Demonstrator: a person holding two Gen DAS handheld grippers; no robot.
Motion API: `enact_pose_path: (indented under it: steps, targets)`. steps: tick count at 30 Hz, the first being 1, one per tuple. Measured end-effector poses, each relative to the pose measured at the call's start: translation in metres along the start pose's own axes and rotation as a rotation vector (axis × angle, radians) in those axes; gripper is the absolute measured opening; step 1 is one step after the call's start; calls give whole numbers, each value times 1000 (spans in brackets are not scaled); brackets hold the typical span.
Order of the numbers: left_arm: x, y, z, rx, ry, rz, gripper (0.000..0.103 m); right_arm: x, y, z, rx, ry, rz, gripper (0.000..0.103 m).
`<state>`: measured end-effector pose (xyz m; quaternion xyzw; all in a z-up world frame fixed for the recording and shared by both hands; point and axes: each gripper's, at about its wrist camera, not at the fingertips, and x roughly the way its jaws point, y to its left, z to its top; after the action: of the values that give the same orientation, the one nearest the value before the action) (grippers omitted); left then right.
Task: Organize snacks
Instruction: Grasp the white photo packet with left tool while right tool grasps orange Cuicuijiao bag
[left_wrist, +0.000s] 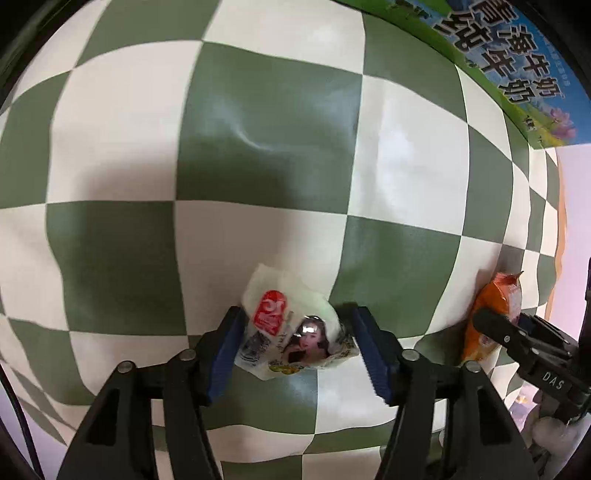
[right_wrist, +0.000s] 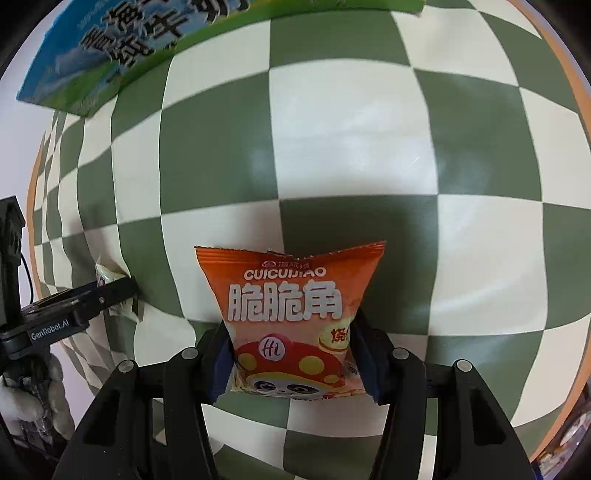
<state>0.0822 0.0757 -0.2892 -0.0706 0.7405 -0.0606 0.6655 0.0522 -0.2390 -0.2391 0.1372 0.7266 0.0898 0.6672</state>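
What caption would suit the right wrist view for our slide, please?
Right gripper holds an orange snack bag over the checkered cloth, milk carton beyond.

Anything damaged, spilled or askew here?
Nothing spilled or torn. The white crinkled snack packet looks squashed between the left gripper pads; the orange puffed snack bag sits upright in the right gripper.

Green-white checkered tablecloth (left_wrist: 266, 122) under milk carton (left_wrist: 517, 62)

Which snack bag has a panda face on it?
The orange snack bag in the right gripper. The white snack packet in the left gripper shows a woman's photo instead.
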Motion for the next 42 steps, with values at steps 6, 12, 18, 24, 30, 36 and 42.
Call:
enact_pose_path:
  steps: [6,12,18,24,30,36,42]
  targets:
    - [8,-15,7,49,32,25,77,1,-5,16,29,23,30,71]
    - [10,-24,-15,55,4,113,61,1,-1,13,9,6,6,69]
    - [8,-26,-22,45,-18,122,60,-2,14,6,-23,-27,-49,55]
    - [-28,-49,-27,79,-75,85,60,-24,19,8,-32,-84,-30,50]
    - [-95,-77,-12,148,-174,1,37,-67,30,20,-42,-151,53,50]
    - [-112,-63,48,165,-168,-59,48,-129,49,40,-104,-247,82,50]
    - [-50,-49,43,39,65,-193,62,-114,31,47,-48,-222,75,50]
